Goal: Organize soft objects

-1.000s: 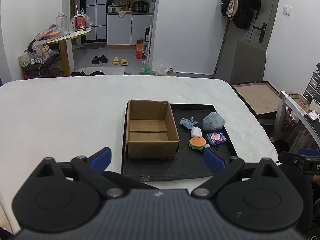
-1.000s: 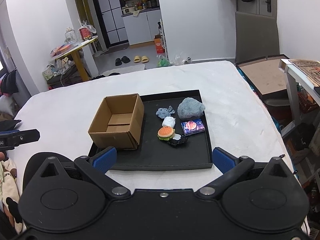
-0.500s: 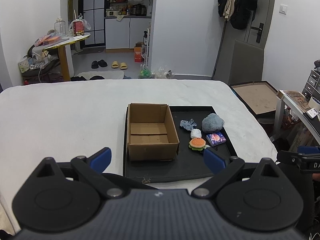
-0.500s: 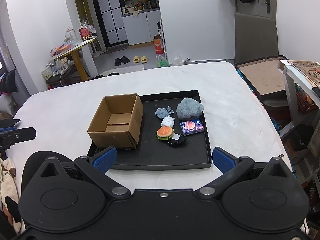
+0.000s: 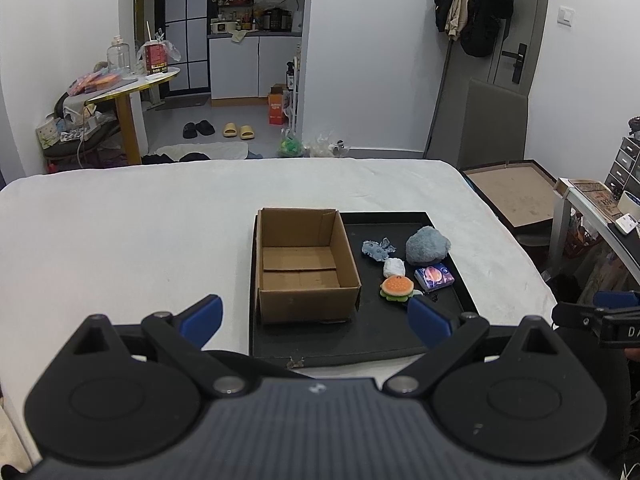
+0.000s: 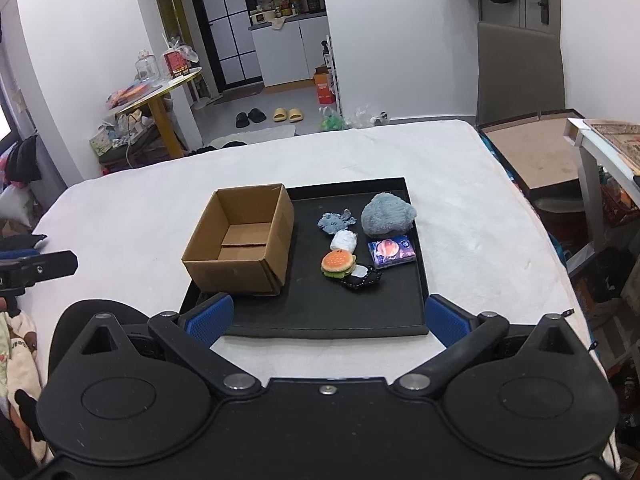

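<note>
White cloth covers the desk (image 6: 460,184); kitchen nook and yellow side table (image 6: 160,94) sit far behind it. Black tray (image 6: 320,320) lies mid-desk. Cardboard box (image 6: 240,240), flaps open, nothing inside, fills the tray's left half.

Soft objects are clustered on the tray's right half, all outside the box:
- grey-blue fluffy plush (image 6: 387,215), far right
- small blue knitted toy (image 6: 335,221), left of it
- white soft piece (image 6: 344,240), just nearer
- burger plush (image 6: 338,263), touching a black-and-white pouch (image 6: 362,278) on its right
- tissue pack with planet print (image 6: 391,252), near side of the fluffy plush

Left claw (image 5: 316,318): blue fingertips (image 5: 202,318) spread wide, nothing between them, hovering at the tray's near edge. Right claw (image 6: 328,320): likewise spread, holding nothing, hovering at the near edge of the tray.
</note>
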Available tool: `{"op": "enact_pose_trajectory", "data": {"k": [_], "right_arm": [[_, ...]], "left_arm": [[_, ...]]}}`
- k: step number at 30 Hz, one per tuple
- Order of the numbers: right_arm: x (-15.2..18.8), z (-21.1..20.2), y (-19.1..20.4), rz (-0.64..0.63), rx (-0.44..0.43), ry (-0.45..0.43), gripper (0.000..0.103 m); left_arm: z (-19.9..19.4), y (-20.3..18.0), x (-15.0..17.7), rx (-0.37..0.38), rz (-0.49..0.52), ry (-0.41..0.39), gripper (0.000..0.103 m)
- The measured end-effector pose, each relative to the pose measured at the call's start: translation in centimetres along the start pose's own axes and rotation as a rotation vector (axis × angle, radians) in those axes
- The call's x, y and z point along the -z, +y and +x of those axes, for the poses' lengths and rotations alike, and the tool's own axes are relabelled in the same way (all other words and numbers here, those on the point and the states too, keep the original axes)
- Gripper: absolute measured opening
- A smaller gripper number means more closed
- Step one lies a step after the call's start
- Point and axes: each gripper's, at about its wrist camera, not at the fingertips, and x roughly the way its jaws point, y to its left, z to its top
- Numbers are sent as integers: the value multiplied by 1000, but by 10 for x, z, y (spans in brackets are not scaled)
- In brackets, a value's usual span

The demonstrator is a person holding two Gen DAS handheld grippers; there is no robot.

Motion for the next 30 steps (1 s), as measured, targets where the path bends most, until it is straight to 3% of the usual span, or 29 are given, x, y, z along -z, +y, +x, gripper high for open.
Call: {"op": "enact_pose_trajectory", "data": {"k": [13, 30], "right_arm": [[-3, 10, 4, -10, 5, 19, 103], [-8, 56, -13, 22, 1, 61, 103]], "left_arm": [[15, 3, -6, -13, 10, 26, 98], [80, 15, -18, -56, -11, 97, 98]]}}
